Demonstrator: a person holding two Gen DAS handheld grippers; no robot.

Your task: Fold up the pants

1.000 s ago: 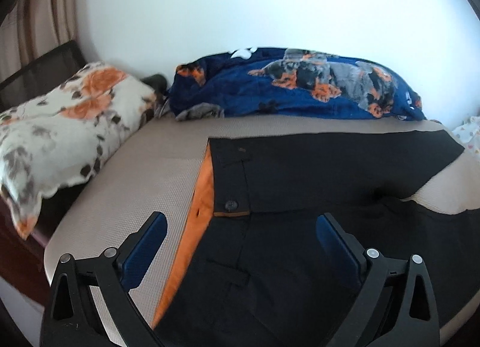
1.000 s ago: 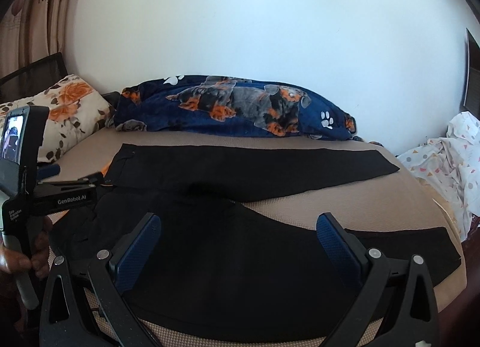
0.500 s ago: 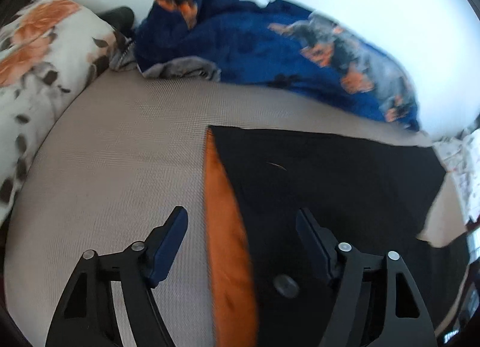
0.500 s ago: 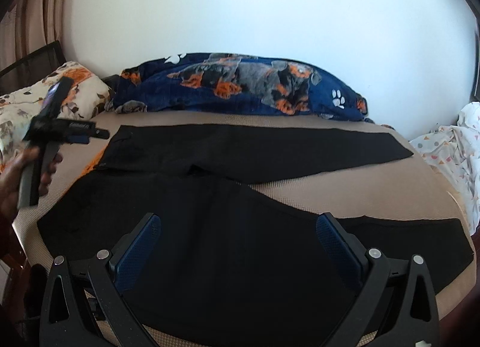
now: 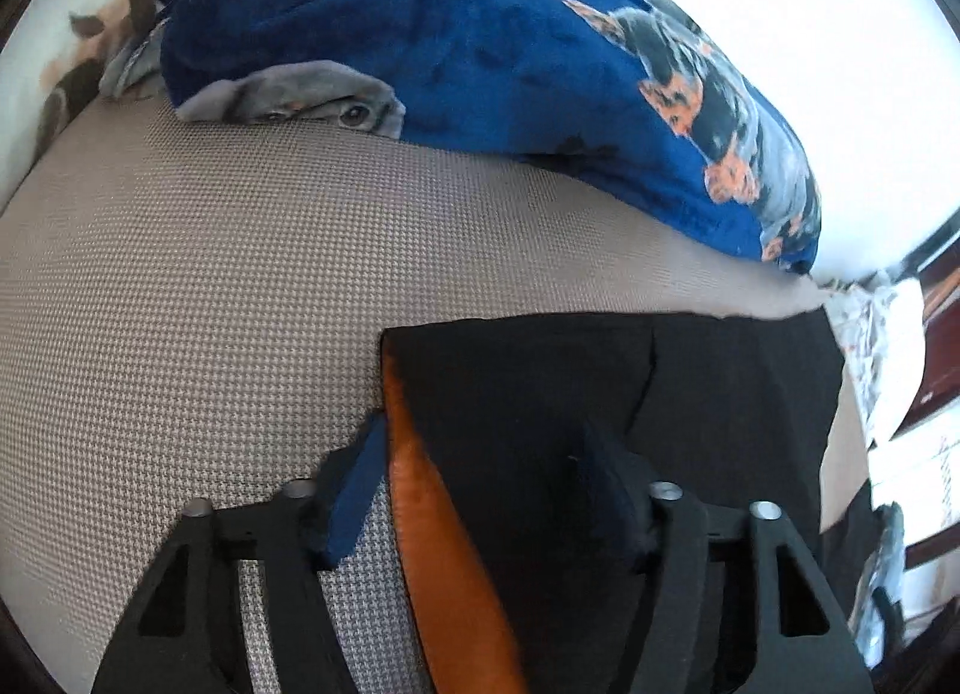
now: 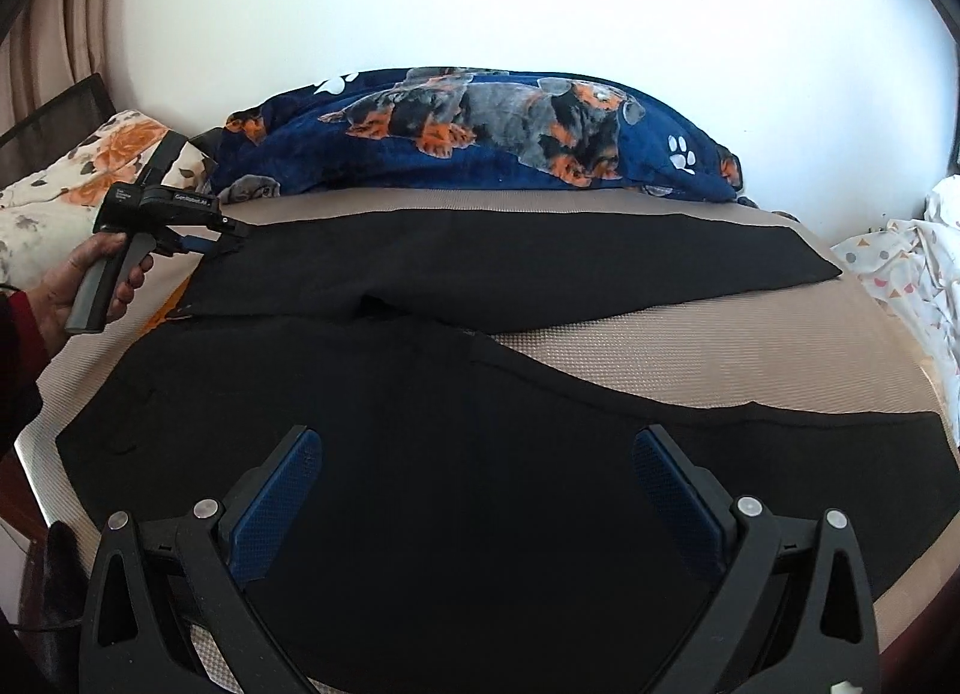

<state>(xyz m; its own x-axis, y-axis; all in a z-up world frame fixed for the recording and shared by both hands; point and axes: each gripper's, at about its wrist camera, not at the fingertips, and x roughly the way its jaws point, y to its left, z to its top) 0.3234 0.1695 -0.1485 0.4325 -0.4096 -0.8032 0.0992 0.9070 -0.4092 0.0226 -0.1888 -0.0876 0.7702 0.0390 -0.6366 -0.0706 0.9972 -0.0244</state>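
Observation:
Black pants lie spread on the bed, legs running right, one leg far and one near. In the left wrist view the waistband corner shows its orange lining. My left gripper points down at that far corner and its jaws are closing. The waistband edge lies between them, and the pads still stand apart on either side of it. The right wrist view shows the same gripper, held by a hand. My right gripper hovers open above the near leg, holding nothing.
The beige mattress has a rolled blue dog-print blanket along the wall. A floral pillow lies at the far left. A white patterned cloth lies off the right edge. The bed's front edge is just below my right gripper.
My left gripper swung forward and down from the button area to the far waistband corner, and its jaws narrowed from wide open. My right gripper dipped slightly toward the near leg.

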